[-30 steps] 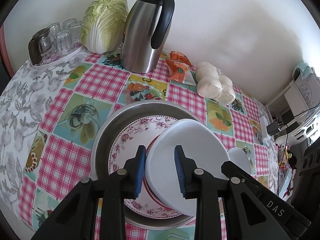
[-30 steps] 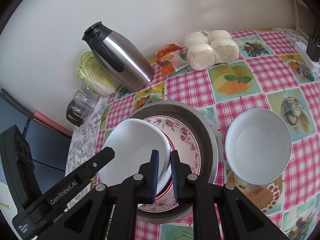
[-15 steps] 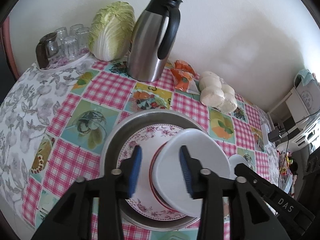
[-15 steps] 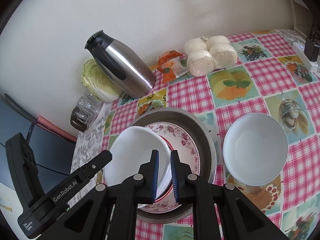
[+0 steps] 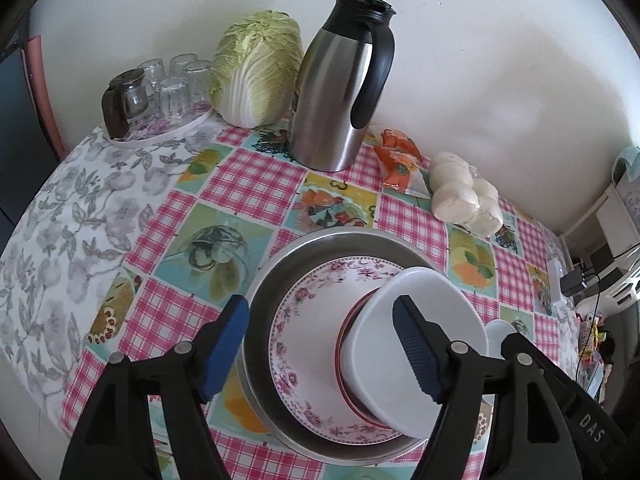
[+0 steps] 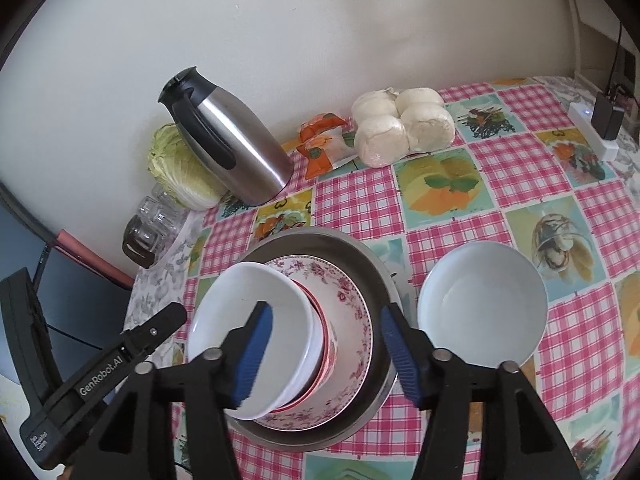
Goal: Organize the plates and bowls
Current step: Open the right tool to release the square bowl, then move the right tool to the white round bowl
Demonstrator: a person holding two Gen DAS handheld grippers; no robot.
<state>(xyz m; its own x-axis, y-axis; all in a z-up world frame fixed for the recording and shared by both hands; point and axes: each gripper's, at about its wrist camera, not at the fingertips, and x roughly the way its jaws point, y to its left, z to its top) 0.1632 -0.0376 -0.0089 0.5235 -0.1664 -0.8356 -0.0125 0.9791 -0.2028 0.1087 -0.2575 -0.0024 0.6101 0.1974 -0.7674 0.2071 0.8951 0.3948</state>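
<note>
A steel basin [image 5: 280,264] [image 6: 360,256] holds a floral plate [image 5: 308,320] [image 6: 348,300]. A red-rimmed bowl [image 6: 326,344] and a white bowl [image 5: 436,320] [image 6: 248,304] sit stacked and tilted on the plate. A second white bowl [image 6: 480,312] stands on the cloth right of the basin; its edge shows in the left wrist view [image 5: 494,334]. My left gripper [image 5: 320,344] is open above the stack, holding nothing. My right gripper [image 6: 326,348] is open over the stack, holding nothing.
A steel thermos [image 5: 340,92] [image 6: 232,144], a cabbage [image 5: 256,68], a tray of glasses [image 5: 160,92], an orange packet [image 5: 400,160] and bagged buns [image 5: 464,196] [image 6: 400,124] line the wall. A power strip [image 6: 596,128] lies at the far right.
Both grippers opened wide and pulled back and up from the stacked white bowl, which stays in the basin.
</note>
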